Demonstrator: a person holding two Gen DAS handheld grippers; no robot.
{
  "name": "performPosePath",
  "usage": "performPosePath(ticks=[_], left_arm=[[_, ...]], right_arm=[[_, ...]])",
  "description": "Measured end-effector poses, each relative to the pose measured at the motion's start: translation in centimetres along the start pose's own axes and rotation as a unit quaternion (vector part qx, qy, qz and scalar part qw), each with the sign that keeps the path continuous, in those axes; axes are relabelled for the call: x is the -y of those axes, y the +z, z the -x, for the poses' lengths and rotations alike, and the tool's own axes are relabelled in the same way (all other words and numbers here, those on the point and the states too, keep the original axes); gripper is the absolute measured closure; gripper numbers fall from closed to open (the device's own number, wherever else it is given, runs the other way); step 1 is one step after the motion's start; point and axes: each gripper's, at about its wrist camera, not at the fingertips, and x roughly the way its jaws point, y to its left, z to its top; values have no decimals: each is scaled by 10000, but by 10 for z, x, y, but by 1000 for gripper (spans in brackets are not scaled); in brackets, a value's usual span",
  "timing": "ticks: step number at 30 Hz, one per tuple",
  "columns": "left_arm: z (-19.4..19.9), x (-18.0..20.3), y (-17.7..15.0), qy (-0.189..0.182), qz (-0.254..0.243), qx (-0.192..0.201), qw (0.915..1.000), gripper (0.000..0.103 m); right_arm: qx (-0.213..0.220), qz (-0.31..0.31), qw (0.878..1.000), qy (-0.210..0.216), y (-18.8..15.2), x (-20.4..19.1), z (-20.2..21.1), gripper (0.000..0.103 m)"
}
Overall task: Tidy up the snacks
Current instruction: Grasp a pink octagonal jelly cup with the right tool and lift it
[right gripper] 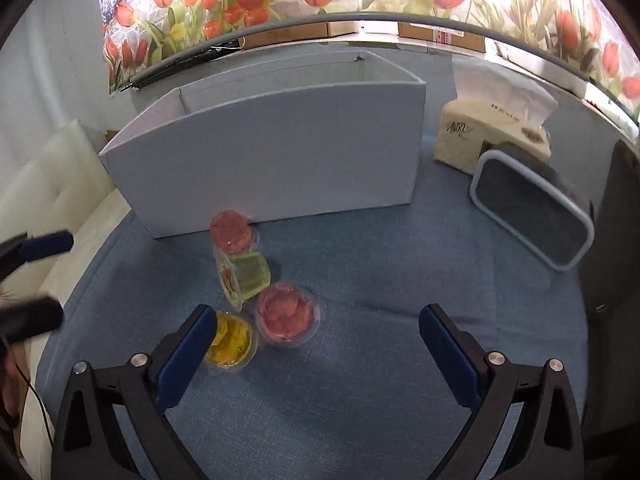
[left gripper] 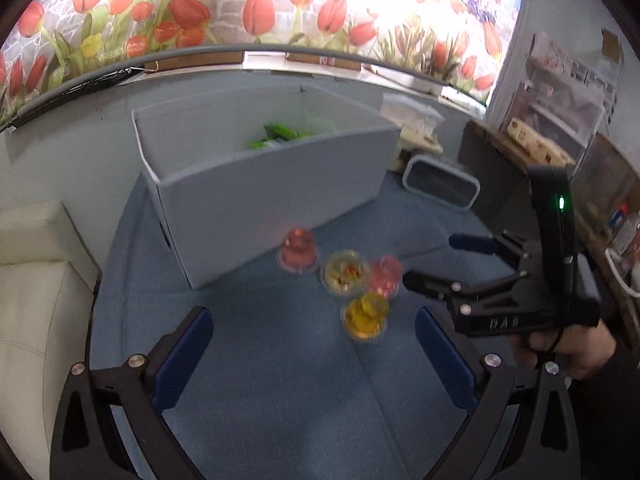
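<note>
Both grippers are empty, fingers spread wide on each. The left gripper (left gripper: 312,356) hangs above the blue worktop (left gripper: 280,400); the right gripper (right gripper: 316,352) does likewise, and from the left wrist view it sits off to the side of the left fingers, just beside the snack cluster.

4 jelly cups lie ahead of the fingers, in front of the white box (right gripper: 272,160):
- yellow cup (right gripper: 232,344): touching or just behind the right gripper's left finger (right gripper: 188,356).
- red cup (right gripper: 286,316): between the right fingers, nearer the left one, beside the yellow cup.
- pale green cup (right gripper: 244,276): tipped on its side, lid facing the left finger side, further ahead.
- second red cup (right gripper: 234,234): furthest ahead, close against the box wall.

Green packets (left gripper: 280,134) already sit in the box. A tissue box (right gripper: 492,136) and a grey-rimmed lid (right gripper: 532,216) lie beyond the right finger, well apart from the cups.

Judged risks:
- Cups are packed close. Closing on the red cup may knock the yellow one or roll the tipped green cup away.
- Smooth tapered cup walls could slip out of the finger pads if gripped high.
- Both grippers converge on the same cluster; collision is possible.
- Box wall is tall; a low carry could hit its rim.
</note>
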Motion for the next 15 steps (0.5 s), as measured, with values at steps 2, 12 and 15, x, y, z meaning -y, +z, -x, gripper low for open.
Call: performPosePath(ticks=[2, 12, 15], left_arm=[[-7, 3, -10, -127, 79, -165, 9998, 0], [-17, -1, -25, -165, 259, -320, 9990, 0], [-21, 0, -24, -122, 257, -322, 9991, 0]], right_arm=[[21, 11, 10000, -7, -2, -2, -4, 1], [-299, 4, 9995, -104, -4, -11, -37, 39], [-253, -36, 9996, -79, -4, -12, -36, 57]])
